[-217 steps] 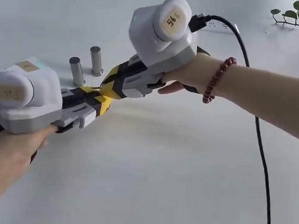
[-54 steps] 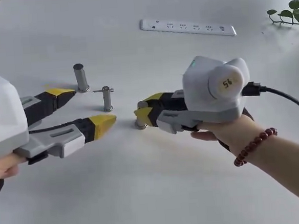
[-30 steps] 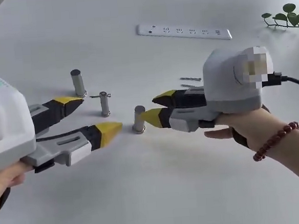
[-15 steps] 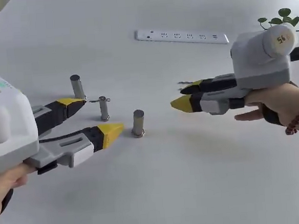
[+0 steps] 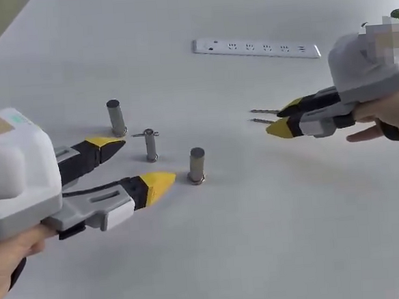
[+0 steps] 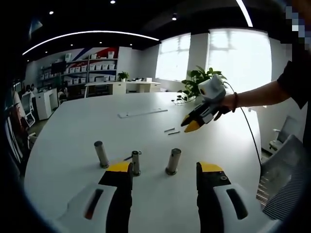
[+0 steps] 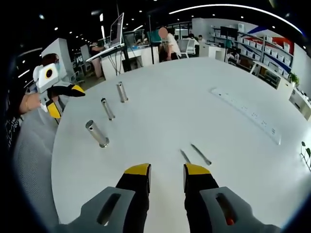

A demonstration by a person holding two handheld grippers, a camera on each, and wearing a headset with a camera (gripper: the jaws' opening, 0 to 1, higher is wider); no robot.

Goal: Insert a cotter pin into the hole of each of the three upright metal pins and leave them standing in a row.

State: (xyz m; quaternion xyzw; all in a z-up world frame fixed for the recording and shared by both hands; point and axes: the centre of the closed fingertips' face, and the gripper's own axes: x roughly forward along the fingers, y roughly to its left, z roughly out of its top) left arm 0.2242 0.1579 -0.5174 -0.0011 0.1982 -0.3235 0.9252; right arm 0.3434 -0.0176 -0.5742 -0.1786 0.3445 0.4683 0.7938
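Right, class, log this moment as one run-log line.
left gripper open near three upright grey metal pins | middle pin cottered | right gripper open, facing two loose silver cotter pins

Three pins (image 5: 150, 145) are standing in a row on the tabletop (image 5: 260, 227); two cotter pins (image 5: 262, 111) are lying to their right.

Left gripper (image 5: 142, 164) is held low at the left, jaws spread wide (yellow tips forward). Right gripper (image 5: 284, 117) is held level at the right, jaws parted narrowly.
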